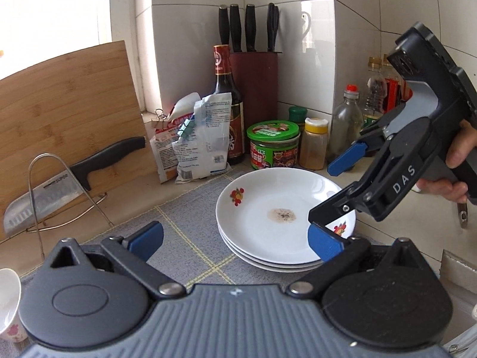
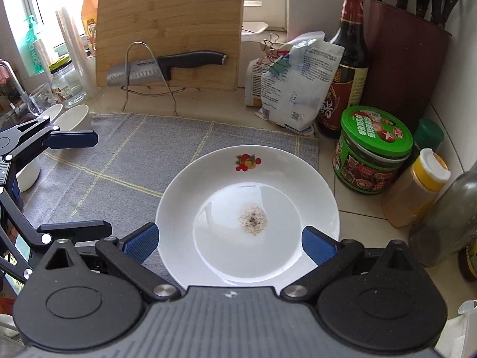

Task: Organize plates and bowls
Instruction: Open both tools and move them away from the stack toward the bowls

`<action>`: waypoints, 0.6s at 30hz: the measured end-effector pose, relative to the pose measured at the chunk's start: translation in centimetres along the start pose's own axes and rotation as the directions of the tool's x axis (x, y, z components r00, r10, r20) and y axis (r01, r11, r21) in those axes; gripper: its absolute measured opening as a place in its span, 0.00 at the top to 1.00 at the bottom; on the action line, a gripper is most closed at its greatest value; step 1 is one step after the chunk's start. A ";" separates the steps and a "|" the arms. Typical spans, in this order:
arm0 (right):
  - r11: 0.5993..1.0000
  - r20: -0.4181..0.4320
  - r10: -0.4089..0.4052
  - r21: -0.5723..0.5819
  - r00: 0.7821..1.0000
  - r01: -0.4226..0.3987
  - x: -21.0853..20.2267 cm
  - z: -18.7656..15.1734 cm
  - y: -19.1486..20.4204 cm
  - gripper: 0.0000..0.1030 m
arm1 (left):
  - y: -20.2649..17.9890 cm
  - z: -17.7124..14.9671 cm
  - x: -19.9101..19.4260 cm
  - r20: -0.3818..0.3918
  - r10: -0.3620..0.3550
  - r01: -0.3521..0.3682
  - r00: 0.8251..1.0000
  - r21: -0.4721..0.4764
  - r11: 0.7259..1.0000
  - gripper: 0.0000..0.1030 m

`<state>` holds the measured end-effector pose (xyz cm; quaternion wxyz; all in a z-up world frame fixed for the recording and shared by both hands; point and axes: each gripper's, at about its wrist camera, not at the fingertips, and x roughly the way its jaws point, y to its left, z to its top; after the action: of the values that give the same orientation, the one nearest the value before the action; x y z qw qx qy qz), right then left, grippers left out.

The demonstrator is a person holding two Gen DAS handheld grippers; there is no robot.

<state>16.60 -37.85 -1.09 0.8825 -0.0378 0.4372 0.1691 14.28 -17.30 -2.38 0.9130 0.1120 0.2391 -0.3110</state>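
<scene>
Blue-padded fingers (image 2: 140,243) of the right gripper (image 2: 229,244) sit nearest in the right wrist view, spread wide, one on each side of the near rim of the top plate (image 2: 247,217) and gripping nothing; whether the pads touch the rim I cannot tell. That plate, white with fruit motifs and a speckled residue at its centre, tops a stack of three plates (image 1: 268,261) resting on the grey checked mat (image 2: 125,155). From the left wrist view, the left gripper (image 1: 235,240) is also wide open and empty, hovering at the near side of the stack. Left of the stack, at the mat's far-left edge, stand white bowls (image 2: 71,119). Behind the stack, off the mat, are a green-lidded jar (image 2: 372,152), a yellow-capped spice bottle (image 2: 417,188), clipped bags (image 2: 295,86) and a dark sauce bottle (image 2: 345,59). Farthest back, a cleaver (image 2: 167,65) in a wire stand leans against a bamboo cutting board (image 2: 170,24).
</scene>
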 end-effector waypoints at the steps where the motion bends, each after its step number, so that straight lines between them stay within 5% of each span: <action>1: 1.000 0.009 0.009 -0.010 1.000 -0.009 -0.1 0.0 0.3 0.00 | -0.1 -0.1 -0.4 0.000 0.014 -0.014 1.000 -0.005 1.000 0.01; 8: 0.992 0.069 0.070 -0.105 0.995 -0.063 0.0 0.0 3.1 0.00 | -0.7 -1.6 -3.3 -0.024 0.149 -0.150 0.989 -0.062 0.987 0.01; 18: 0.971 0.064 0.133 -0.206 0.989 -0.118 1.6 -0.6 8.6 0.00 | 1.6 -5.4 -7.3 -0.081 0.249 -0.260 0.965 -0.179 0.949 0.01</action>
<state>14.17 -29.52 -2.02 0.8778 -0.0927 0.3851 0.2694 8.25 -10.38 -3.29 0.9448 0.0640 0.2769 -0.1633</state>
